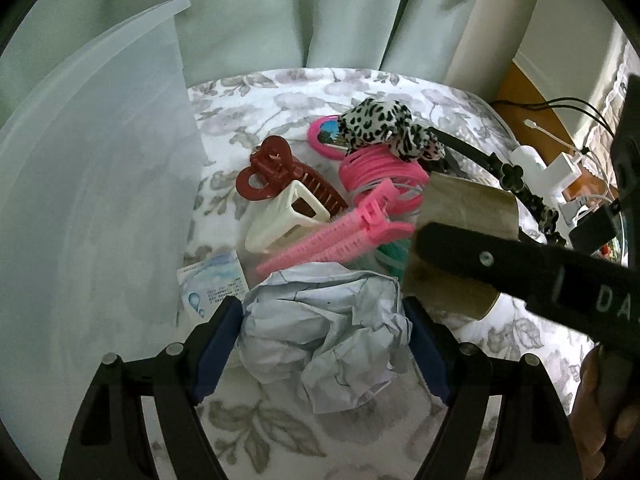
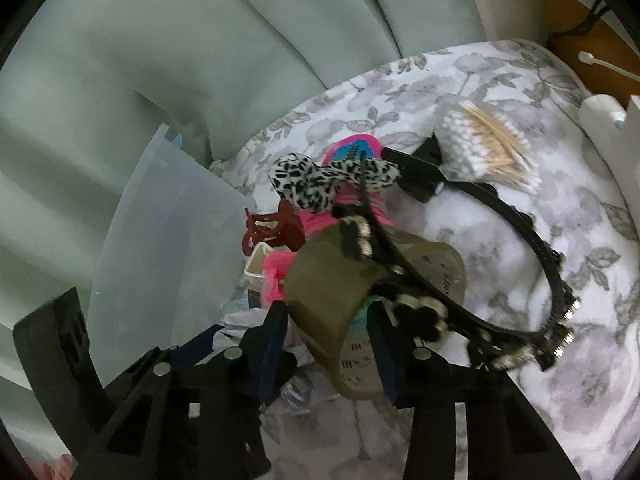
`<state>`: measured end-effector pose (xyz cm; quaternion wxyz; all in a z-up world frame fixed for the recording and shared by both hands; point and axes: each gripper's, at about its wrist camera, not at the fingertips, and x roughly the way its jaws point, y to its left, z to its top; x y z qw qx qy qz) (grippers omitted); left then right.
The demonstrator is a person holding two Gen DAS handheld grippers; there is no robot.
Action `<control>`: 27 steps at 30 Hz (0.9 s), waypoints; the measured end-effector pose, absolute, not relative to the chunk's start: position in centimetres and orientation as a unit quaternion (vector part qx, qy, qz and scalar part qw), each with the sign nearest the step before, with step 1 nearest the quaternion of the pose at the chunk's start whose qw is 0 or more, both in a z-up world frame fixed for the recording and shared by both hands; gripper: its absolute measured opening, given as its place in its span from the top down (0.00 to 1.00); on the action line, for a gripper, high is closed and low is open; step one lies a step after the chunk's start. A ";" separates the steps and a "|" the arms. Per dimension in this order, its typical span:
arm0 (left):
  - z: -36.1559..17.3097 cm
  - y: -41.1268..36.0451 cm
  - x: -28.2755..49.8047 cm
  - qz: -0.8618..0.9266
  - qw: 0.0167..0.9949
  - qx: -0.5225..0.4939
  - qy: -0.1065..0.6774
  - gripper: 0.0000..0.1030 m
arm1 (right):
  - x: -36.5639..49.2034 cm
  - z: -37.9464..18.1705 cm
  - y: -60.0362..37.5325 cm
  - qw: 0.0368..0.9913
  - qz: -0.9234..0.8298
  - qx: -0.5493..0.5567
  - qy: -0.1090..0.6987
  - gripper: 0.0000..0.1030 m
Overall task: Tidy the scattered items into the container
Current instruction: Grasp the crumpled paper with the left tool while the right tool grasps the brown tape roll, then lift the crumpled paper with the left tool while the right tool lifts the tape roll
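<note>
So the left gripper (image 1: 324,344) has its jaws spread around a crumpled ball of pale blue paper (image 1: 324,332) lying on the flowery bedcover (image 1: 280,432); the blue pads sit right at the paper's sides, but I honestly can't tell if they're pressing on it or just framing it. The translucent plastic container (image 1: 92,184) fills the left wrist view from about 8 to 11 o'clock, just beside the pile. In the middle of that view there's a dark red claw clip (image 1: 276,172), a cream claw clip (image 1: 286,216) touching it, pink comb clips (image 1: 340,236), pink coil hair ties (image 1: 376,172) and a leopard-print scrunchie (image 1: 384,124) up around 12 to 1 o'clock. The right gripper (image 2: 328,332) is closed on a brownish roll of tape (image 2: 344,280), pads against both sides. A black flower-studded headband (image 2: 532,240) lies across the roll and curves off toward 3 o'clock in the right wrist view, with a pack of cotton swabs (image 2: 484,144) near 1 o'clock.
</note>
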<state>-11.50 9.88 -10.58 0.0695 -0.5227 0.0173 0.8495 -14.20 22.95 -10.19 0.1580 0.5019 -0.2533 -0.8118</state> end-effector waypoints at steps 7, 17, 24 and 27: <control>-10.5 10.0 -11.4 0.849 0.073 -0.523 0.024 0.23 | -14.1 -9.2 22.3 0.156 -0.814 0.489 -0.272 0.85; -8.9 9.4 -8.8 0.853 0.065 -0.518 0.013 0.26 | -10.3 -5.2 23.0 0.152 -0.834 0.447 -0.285 0.90; -6.0 9.8 -6.3 0.865 0.060 -0.498 0.021 0.26 | -7.1 -2.7 23.2 0.177 -0.838 0.418 -0.302 0.90; -5.0 10.0 -5.3 0.868 0.057 -0.493 0.023 0.26 | -6.0 -1.9 23.3 0.186 -0.840 0.409 -0.305 0.90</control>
